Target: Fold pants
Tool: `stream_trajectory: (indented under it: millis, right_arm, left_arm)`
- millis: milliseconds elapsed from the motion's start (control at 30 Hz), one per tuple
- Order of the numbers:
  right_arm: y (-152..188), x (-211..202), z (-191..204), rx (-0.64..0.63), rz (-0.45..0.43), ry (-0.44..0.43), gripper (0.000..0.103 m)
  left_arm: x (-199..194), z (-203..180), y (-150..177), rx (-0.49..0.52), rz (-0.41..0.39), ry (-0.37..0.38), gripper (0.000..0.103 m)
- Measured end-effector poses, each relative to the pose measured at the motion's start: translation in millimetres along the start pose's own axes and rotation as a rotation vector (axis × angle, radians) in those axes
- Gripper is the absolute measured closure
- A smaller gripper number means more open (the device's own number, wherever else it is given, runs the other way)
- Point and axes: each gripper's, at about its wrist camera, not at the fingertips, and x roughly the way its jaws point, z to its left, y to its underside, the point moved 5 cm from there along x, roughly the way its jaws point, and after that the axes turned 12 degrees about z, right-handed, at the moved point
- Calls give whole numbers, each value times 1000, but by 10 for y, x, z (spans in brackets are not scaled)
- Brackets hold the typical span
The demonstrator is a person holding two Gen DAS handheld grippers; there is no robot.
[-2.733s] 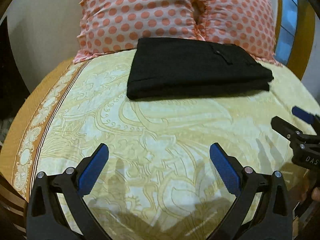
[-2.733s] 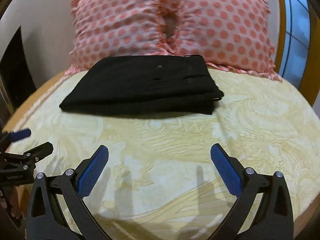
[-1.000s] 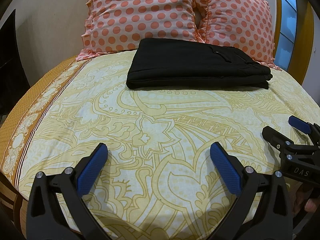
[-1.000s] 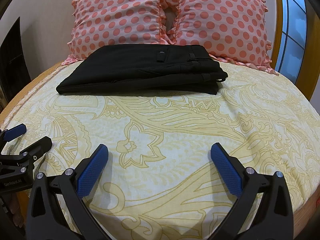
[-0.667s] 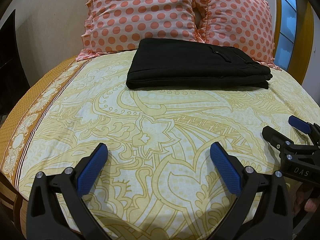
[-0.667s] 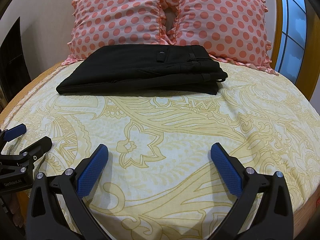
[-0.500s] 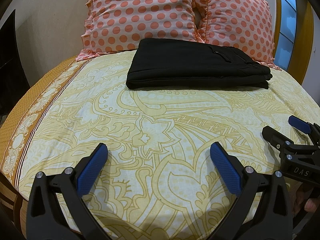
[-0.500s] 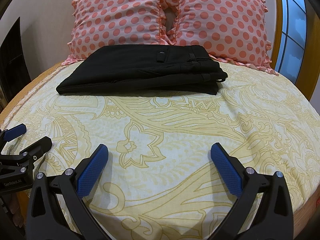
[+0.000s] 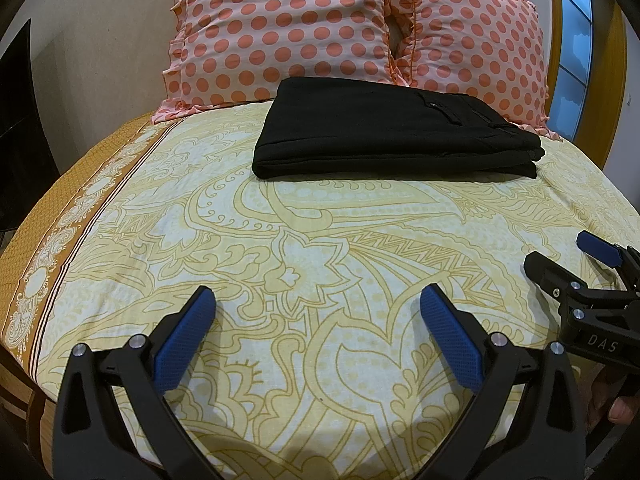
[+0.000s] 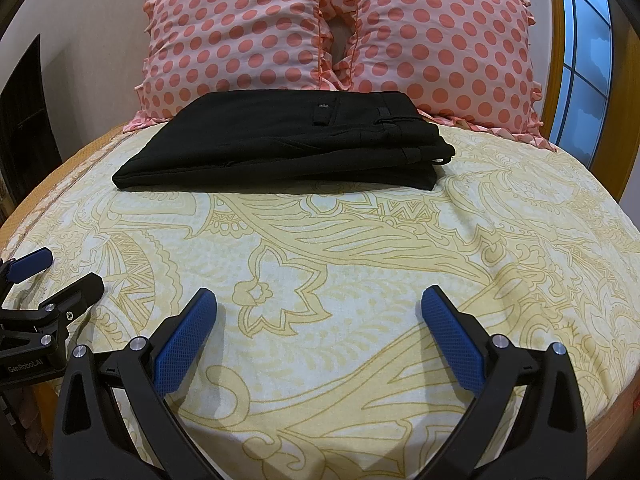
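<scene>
Black pants lie folded into a flat rectangle at the far end of the bed, just in front of the pillows; they also show in the right wrist view. My left gripper is open and empty, low over the near part of the bed, well short of the pants. My right gripper is open and empty too, beside it. Each gripper shows in the other's view: the right one at the right edge, the left one at the left edge.
The bed has a yellow patterned sheet with an orange border on the left. Two pink polka-dot pillows lean against the wall. A wooden-framed window is at the right. A dark panel stands at the left.
Since 2.7 s ago both grippers have drawn back and lowered, away from the folded pants. In the last second nothing has moved.
</scene>
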Motion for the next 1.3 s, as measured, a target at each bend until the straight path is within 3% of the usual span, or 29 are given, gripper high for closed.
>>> stream_trajectory:
  millis: [1300]
  right_arm:
    - [1,4,9,3,-2,3,1]
  left_arm:
    - [6,-12,-40,1,19,1,2]
